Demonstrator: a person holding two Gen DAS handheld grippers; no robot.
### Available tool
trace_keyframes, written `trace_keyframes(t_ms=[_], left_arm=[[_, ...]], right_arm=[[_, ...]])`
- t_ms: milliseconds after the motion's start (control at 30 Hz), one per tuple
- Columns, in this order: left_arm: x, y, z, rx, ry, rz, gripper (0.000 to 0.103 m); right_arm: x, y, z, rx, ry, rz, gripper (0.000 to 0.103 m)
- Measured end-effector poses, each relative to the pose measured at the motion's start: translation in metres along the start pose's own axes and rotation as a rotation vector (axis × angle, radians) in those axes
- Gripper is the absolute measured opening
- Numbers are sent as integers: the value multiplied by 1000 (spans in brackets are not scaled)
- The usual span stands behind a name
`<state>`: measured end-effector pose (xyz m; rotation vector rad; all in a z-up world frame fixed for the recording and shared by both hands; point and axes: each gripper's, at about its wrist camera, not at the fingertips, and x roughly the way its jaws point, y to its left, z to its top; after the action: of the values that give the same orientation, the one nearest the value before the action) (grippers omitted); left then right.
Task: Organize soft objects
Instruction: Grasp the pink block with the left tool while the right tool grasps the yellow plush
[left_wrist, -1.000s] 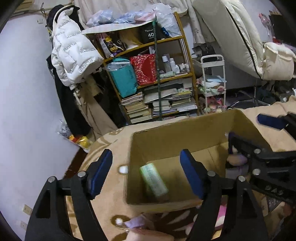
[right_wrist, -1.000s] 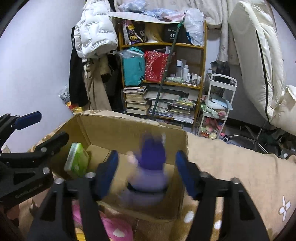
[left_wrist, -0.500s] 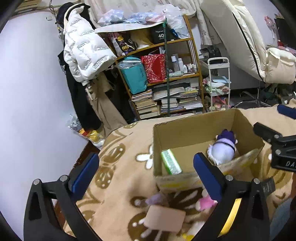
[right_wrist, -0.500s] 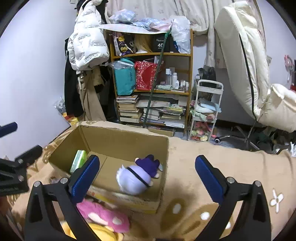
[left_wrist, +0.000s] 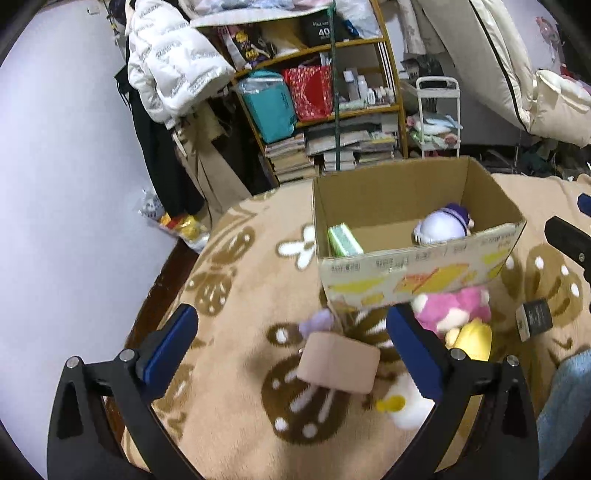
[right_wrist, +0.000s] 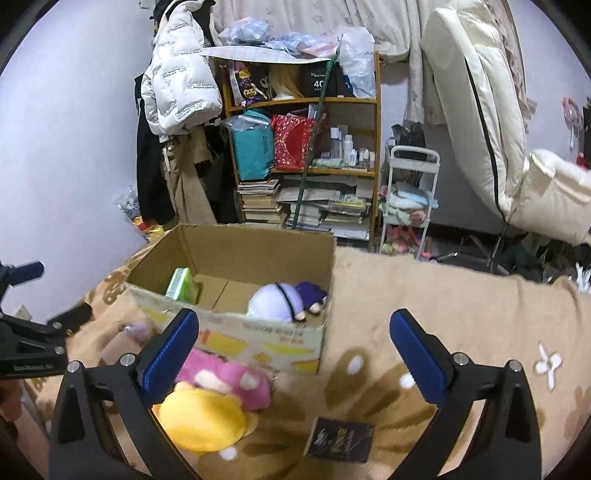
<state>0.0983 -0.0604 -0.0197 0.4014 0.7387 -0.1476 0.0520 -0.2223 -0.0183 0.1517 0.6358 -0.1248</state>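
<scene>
A cardboard box (left_wrist: 413, 266) (right_wrist: 229, 332) stands on the beige blanket. Inside lie a purple-and-white plush (left_wrist: 441, 227) (right_wrist: 282, 301) and a green tissue pack (left_wrist: 343, 242) (right_wrist: 181, 286). In front of the box lie a pink plush (left_wrist: 456, 308) (right_wrist: 225, 378), a yellow plush (left_wrist: 472, 339) (right_wrist: 201, 419), a small lilac plush (left_wrist: 317, 323) (right_wrist: 136, 328), a white duck plush (left_wrist: 406, 406) and a beige pad (left_wrist: 338, 363). My left gripper (left_wrist: 291, 350) is open and empty above the beige pad. My right gripper (right_wrist: 291, 354) is open and empty, in front of the box.
A small dark box (left_wrist: 533, 319) (right_wrist: 340, 439) lies on the blanket right of the plushes. A blue cloth (left_wrist: 565, 406) shows at the right edge. Behind the bed stand a cluttered shelf (right_wrist: 303, 155), a white trolley (right_wrist: 406, 199) and hanging coats (right_wrist: 177, 96).
The purple-and-white plush left my right gripper and now lies in the box. Both grippers opened wide and pulled back from the box toward the plushes in front.
</scene>
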Motion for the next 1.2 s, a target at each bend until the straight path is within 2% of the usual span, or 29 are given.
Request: trace_keyframes(t_ms=[100, 200, 467, 567, 1033, 1200], left_arm=[[3, 0, -5, -2, 19, -11, 101], [9, 1, -11, -6, 38, -19, 101], [28, 3, -18, -17, 78, -70, 101], [37, 5, -21, -21, 95, -78, 101], [81, 6, -32, -41, 217, -179, 101], [94, 3, -36, -34, 265, -189, 101]], right_arm=[[5, 0, -10, 45, 39, 51, 103], [12, 6, -20, 54, 66, 61, 103], [30, 18, -40, 15, 98, 52, 103], [35, 29, -45, -42, 113, 48, 103], [64, 58, -76, -117, 238, 120, 103], [74, 56, -82, -88, 283, 145, 103]])
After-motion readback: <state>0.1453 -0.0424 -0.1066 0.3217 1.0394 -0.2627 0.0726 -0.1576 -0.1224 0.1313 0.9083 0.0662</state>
